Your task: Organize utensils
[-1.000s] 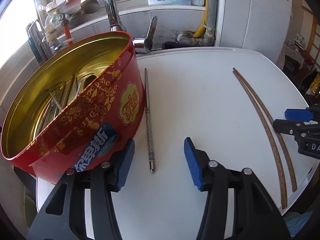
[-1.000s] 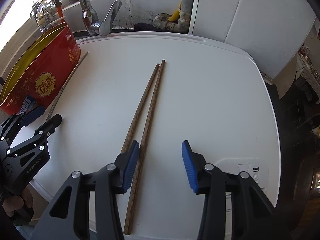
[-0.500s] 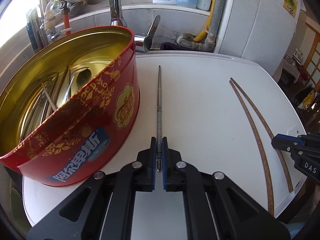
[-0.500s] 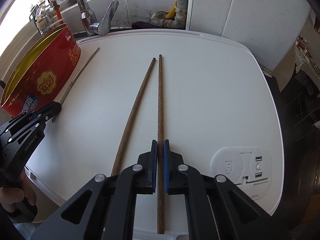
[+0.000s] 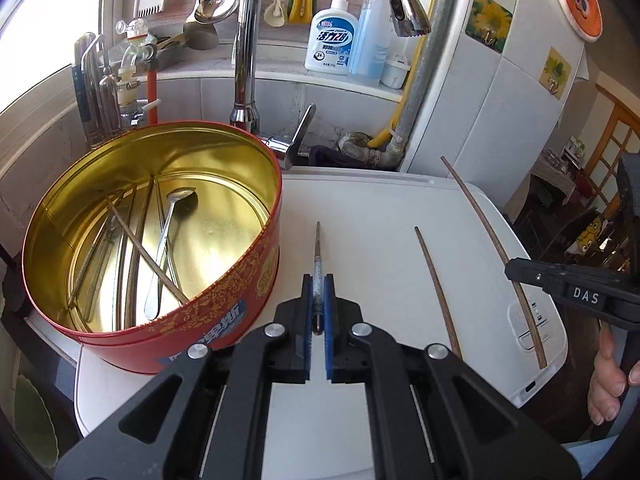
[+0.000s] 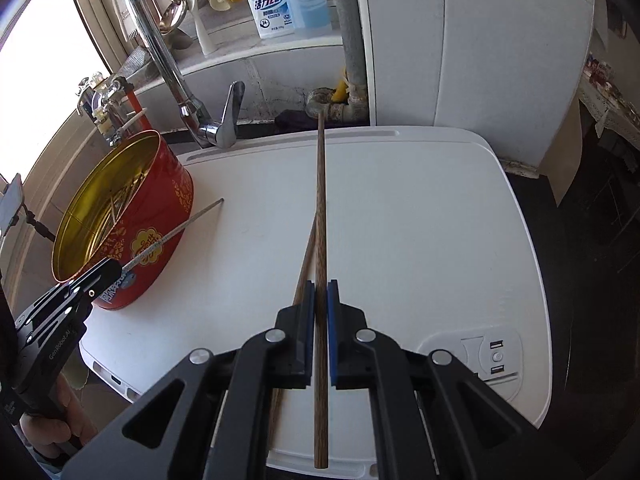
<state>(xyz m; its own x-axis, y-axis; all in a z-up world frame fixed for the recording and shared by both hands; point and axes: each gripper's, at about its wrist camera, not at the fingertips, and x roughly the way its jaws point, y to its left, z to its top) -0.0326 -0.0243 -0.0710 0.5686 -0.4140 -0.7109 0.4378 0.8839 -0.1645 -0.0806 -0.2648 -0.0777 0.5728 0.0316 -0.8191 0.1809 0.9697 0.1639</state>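
Transfer step: left gripper (image 5: 317, 300) clamped on thin patterned metal chopstick (image 5: 317, 256), right gripper (image 6: 321, 308) clamped on long brown wooden chopstick (image 6: 320, 216), both lifted above white surface (image 6: 420, 220); next, swing each over round red-and-gold tin (image 5: 224, 296) at its left edge and release.

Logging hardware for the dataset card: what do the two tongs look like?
Both match: matte black plastic linkage arms with triangular cutouts, silver pivot screws, blue ribbed pads. Left tongs carry "GenRobot.AI" lettering on the side; right tongs show a "DAS" label. Bare hands, no cables visible.
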